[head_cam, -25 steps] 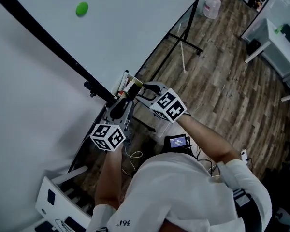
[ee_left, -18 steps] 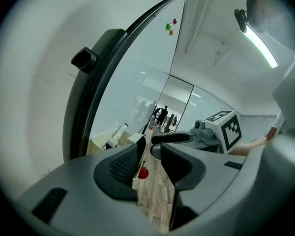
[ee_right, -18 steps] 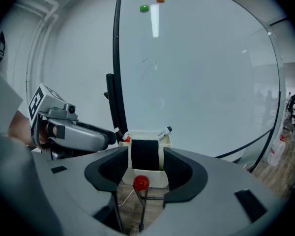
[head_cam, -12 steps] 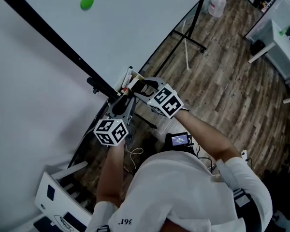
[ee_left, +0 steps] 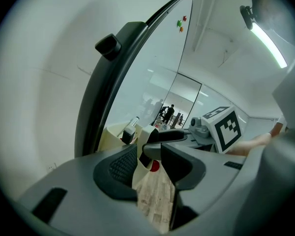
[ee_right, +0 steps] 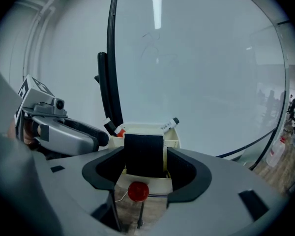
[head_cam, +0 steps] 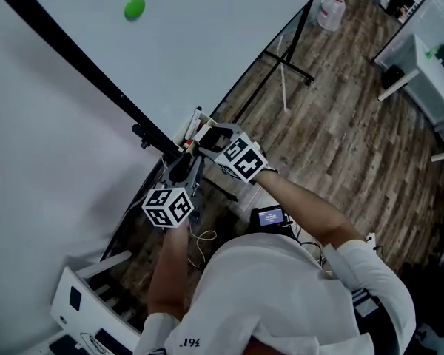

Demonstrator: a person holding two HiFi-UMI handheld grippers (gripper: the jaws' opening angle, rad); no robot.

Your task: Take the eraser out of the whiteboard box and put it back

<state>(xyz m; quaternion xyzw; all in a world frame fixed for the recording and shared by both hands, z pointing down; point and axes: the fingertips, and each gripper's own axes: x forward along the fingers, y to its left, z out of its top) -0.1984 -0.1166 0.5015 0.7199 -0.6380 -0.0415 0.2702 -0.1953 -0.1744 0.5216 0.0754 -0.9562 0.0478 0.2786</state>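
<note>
A green magnet (head_cam: 135, 7) sits on the whiteboard (head_cam: 207, 43) high above the right gripper (head_cam: 205, 136); a plastic jug (head_cam: 331, 12) stands well off to its right.

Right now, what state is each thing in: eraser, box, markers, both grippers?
Eraser: upright in the box.
Box: open-topped, against the whiteboard.
Markers: capped, leaning in the box.
Left gripper: open, jaws just opened, box wall between them.
Right gripper: open, jaws just opened, eraser between them.
</note>
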